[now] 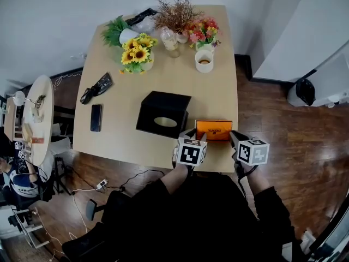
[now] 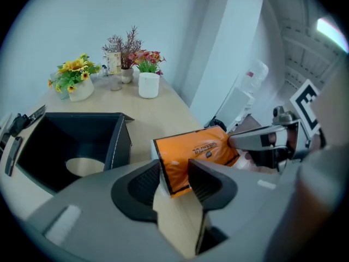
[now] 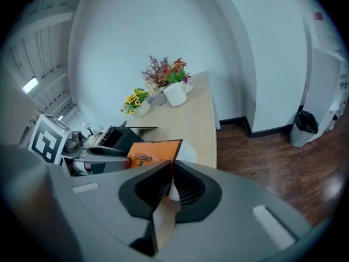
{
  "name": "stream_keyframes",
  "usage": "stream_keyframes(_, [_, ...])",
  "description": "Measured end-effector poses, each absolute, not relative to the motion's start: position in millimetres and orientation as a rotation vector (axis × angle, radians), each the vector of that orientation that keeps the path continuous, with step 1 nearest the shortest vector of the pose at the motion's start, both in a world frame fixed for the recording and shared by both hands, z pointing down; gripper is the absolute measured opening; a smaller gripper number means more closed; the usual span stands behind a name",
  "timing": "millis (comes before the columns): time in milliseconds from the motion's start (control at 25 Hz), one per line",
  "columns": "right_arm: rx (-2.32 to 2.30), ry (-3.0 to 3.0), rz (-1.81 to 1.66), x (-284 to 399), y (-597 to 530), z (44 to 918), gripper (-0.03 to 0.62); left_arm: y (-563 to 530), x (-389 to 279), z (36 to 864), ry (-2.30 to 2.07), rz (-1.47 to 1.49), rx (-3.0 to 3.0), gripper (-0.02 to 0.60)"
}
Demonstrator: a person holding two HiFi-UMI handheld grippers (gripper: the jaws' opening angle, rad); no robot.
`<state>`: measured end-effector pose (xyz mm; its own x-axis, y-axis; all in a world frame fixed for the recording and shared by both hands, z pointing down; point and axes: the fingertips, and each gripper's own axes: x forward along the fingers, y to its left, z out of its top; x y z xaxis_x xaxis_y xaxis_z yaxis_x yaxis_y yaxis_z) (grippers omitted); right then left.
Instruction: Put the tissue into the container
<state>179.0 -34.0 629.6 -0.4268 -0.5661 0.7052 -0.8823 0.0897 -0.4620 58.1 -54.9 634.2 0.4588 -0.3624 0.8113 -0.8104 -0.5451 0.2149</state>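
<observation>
Gripping the orange tissue pack at both ends

Lying flat on the pale wooden counter [image 1: 125, 135], the orange tissue pack [image 1: 214, 129] sits toward the counter's 5 o'clock corner, just inside the near edge. The left gripper [image 1: 195, 135] meets the pack's 9 o'clock end, and the right gripper [image 1: 235, 138] meets its 3 o'clock end.

In the left gripper view, the fingers [image 2: 143, 184] stand partly apart, clamped on the pack's near corner. In the right gripper view, the fingers [image 3: 188, 187] are almost together, pinching the thin end of the pack.

The black container [image 1: 163, 100] stands on the counter at the pack's 10 o'clock, just beside it. Its open top faces up, and an oval hole shows in its floor. Nothing of the pack is inside it.

At the counter's 12 o'clock end stand a bunch of sunflowers [image 1: 137, 51], dried and coloured flowers and a white mug [image 1: 204, 59]. A dark phone [image 1: 96, 117] lies near the 9 o'clock edge.
</observation>
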Motion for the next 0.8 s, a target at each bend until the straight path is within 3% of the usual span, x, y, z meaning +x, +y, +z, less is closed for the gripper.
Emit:
stream_keyframes(400, [1.386, -2.042, 1.262, 180.3, -32.2, 630.8, 0.018, -51.9, 54.8, 639.8, -1.021, 0.896, 2.002, 0.163])
stream_keyframes(560, [1.369, -2.056, 1.265, 180.2, -32.5, 632.3, 0.017, -49.7, 52.7, 642.4, -0.979, 0.691, 1.919, 0.152])
stream_keyframes(800, [1.381, -2.088, 1.264, 181.8, -30.8, 626.9, 0.014, -44.4, 52.0, 636.4, -0.919, 0.655, 1.944, 0.120])
